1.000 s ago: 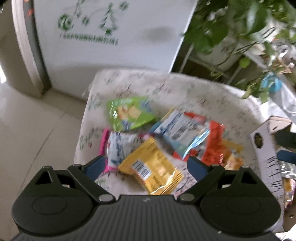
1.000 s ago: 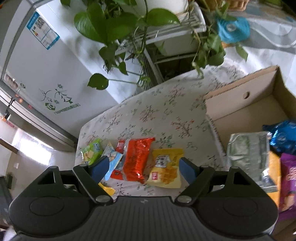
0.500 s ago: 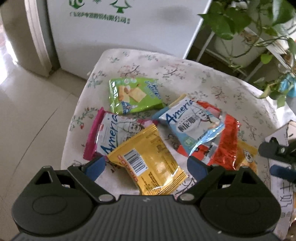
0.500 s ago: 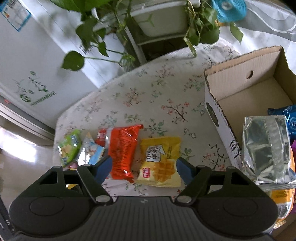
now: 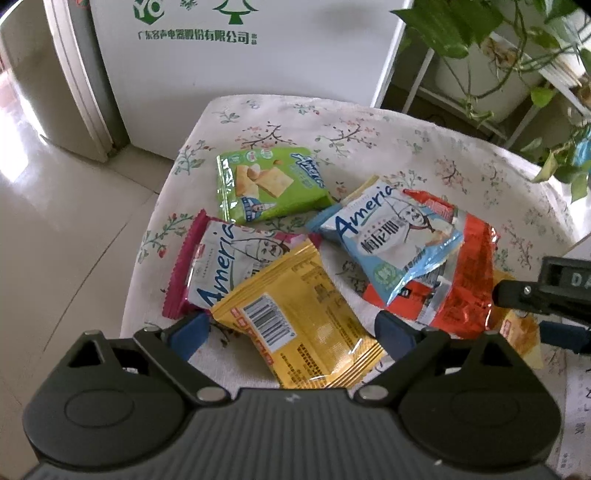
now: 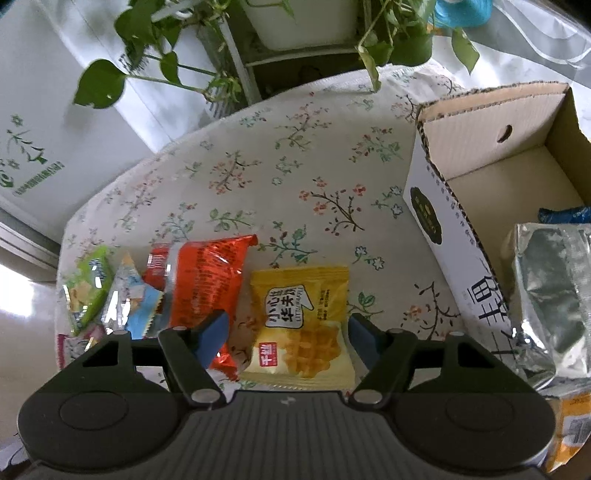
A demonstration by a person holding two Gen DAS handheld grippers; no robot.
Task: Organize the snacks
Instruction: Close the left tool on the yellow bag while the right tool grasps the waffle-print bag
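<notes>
Several snack packets lie on a floral tablecloth (image 5: pixel 280 122). My left gripper (image 5: pixel 291 330) is open, its blue fingers on either side of a yellow packet lying barcode up (image 5: pixel 295 321). Beyond it lie a pink packet (image 5: pixel 214 266), a green packet (image 5: pixel 266 184), a light blue packet (image 5: pixel 391 240) and a red packet (image 5: pixel 469 280). My right gripper (image 6: pixel 288 332) is open around a yellow waffle packet (image 6: pixel 303 325), with the red packet (image 6: pixel 203 280) to its left. The right gripper also shows in the left wrist view (image 5: pixel 546 291).
An open cardboard box (image 6: pixel 461 147) stands at the right with a silver bag (image 6: pixel 550 295) and other packets in it. A white fridge (image 5: pixel 236 48) and potted plants on a rack (image 6: pixel 303 29) stand behind the table. Tiled floor (image 5: pixel 55 206) lies left.
Both grippers have come down closer to the packets. The left now straddles the barcode-up yellow packet, the right the waffle packet. Both stay open.
</notes>
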